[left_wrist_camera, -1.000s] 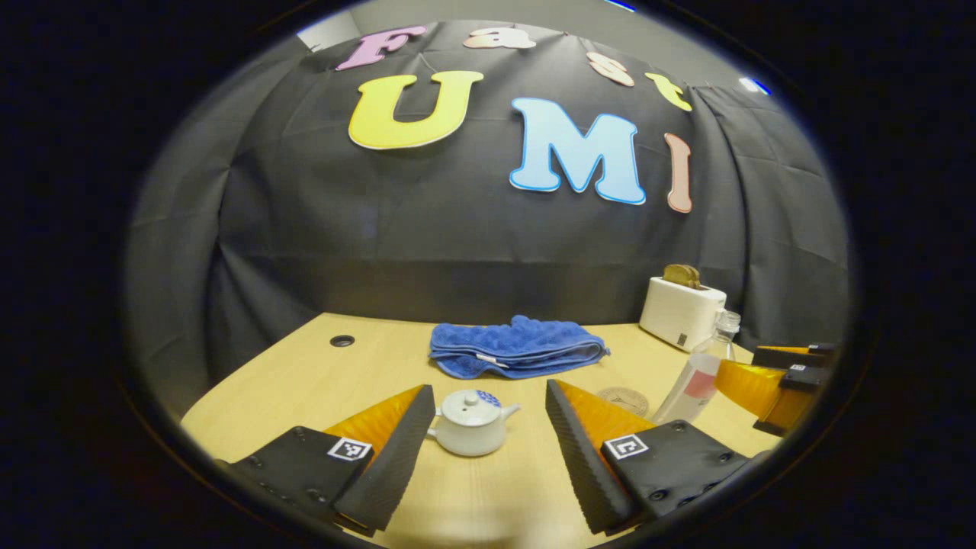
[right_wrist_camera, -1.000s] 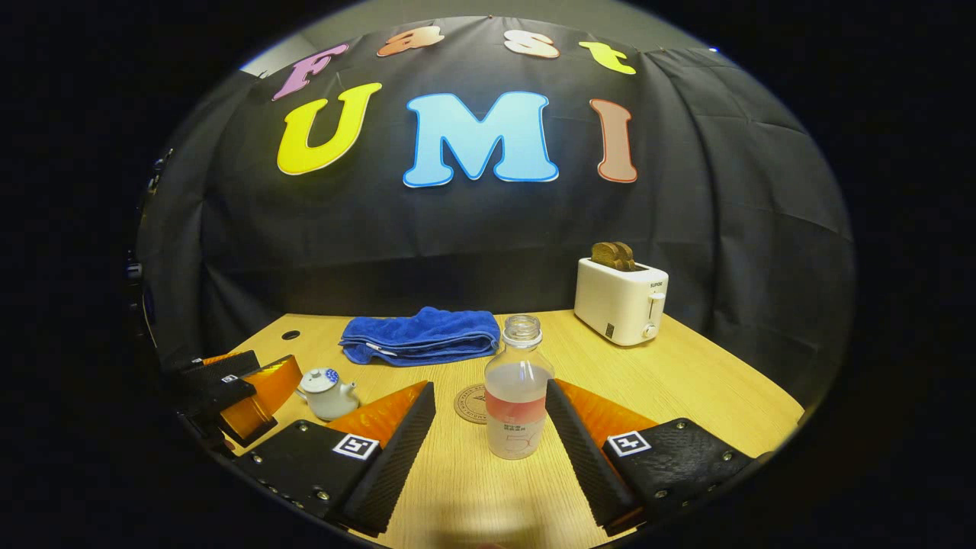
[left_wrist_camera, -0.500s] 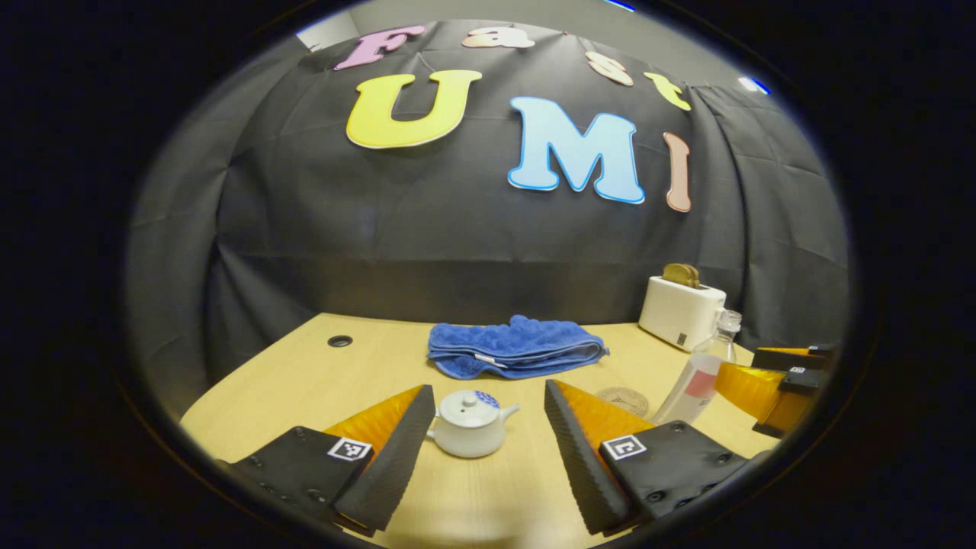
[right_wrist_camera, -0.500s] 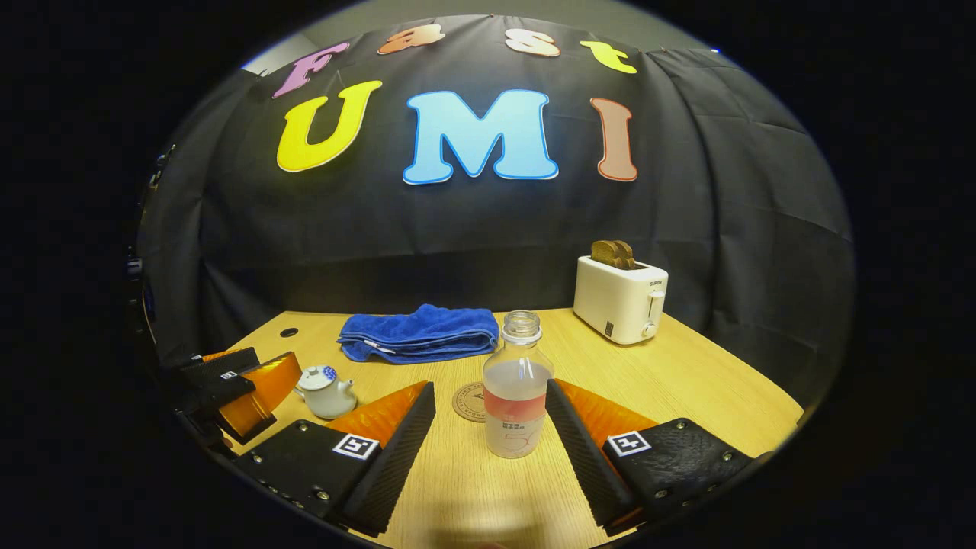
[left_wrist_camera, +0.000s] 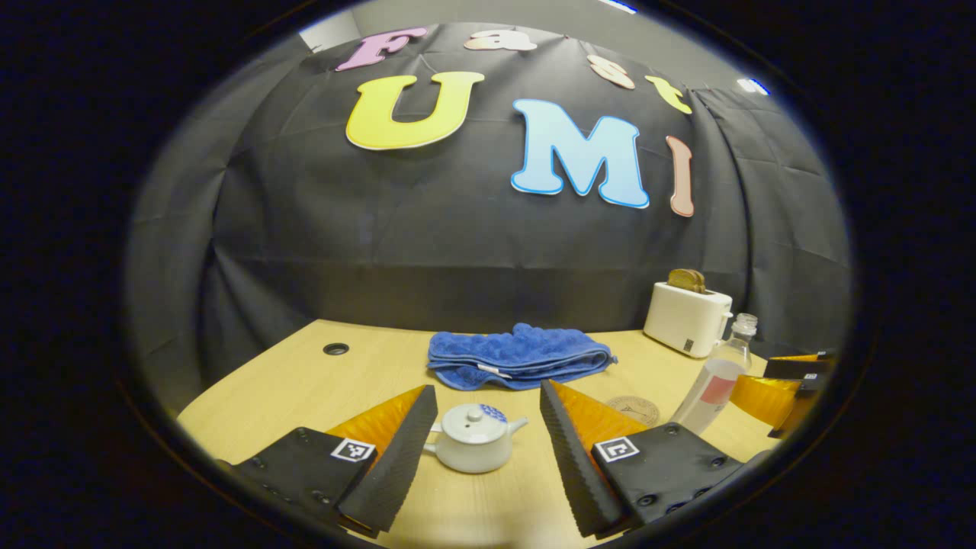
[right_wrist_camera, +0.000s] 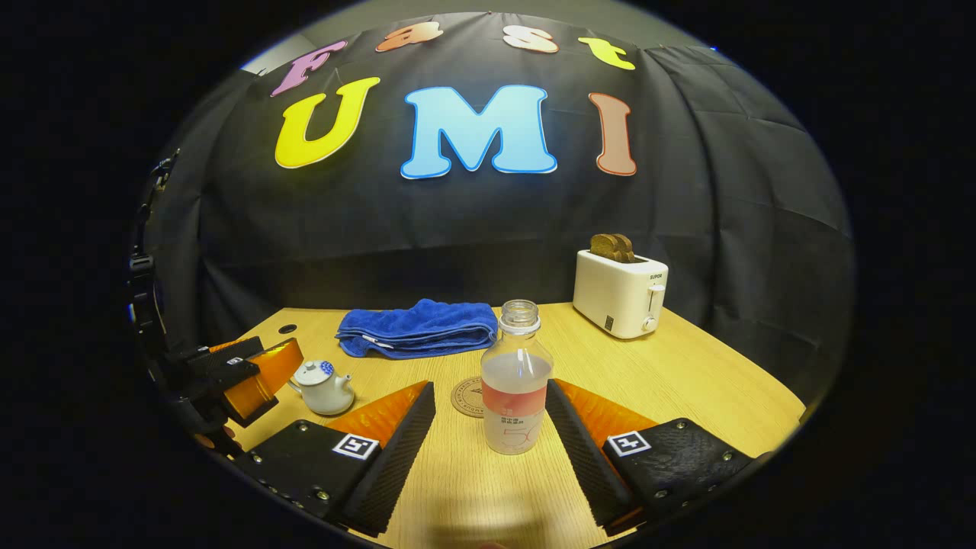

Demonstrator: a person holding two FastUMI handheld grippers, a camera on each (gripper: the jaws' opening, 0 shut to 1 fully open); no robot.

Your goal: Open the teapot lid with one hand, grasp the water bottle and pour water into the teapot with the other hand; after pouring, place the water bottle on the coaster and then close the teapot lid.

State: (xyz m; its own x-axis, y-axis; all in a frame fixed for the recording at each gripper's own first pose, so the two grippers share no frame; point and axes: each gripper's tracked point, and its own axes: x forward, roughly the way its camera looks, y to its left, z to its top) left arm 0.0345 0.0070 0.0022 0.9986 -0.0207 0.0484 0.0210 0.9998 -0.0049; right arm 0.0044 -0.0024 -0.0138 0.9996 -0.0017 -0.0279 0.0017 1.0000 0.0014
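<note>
A small white teapot (left_wrist_camera: 473, 445) with its lid on stands on the wooden table (left_wrist_camera: 305, 389), just ahead of my open left gripper (left_wrist_camera: 486, 415), between its fingers. In the right gripper view the same teapot (right_wrist_camera: 324, 387) sits at the left, beside the left gripper (right_wrist_camera: 252, 374). A clear uncapped water bottle (right_wrist_camera: 516, 381), part full, stands upright between the fingers of my open right gripper (right_wrist_camera: 488, 412), touching neither. A round brown coaster (right_wrist_camera: 467, 396) lies just behind and left of the bottle. In the left gripper view the bottle (left_wrist_camera: 717, 377) and coaster (left_wrist_camera: 634, 409) are at the right.
A folded blue towel (right_wrist_camera: 418, 328) lies at the back middle of the table. A white toaster (right_wrist_camera: 619, 293) with bread in it stands at the back right. A round cable hole (left_wrist_camera: 335, 349) sits near the table's far left corner.
Both grippers have moved slightly forward and tipped a little; teapot and bottle sit marginally closer between the fingers. Both stay open and nothing was grasped.
</note>
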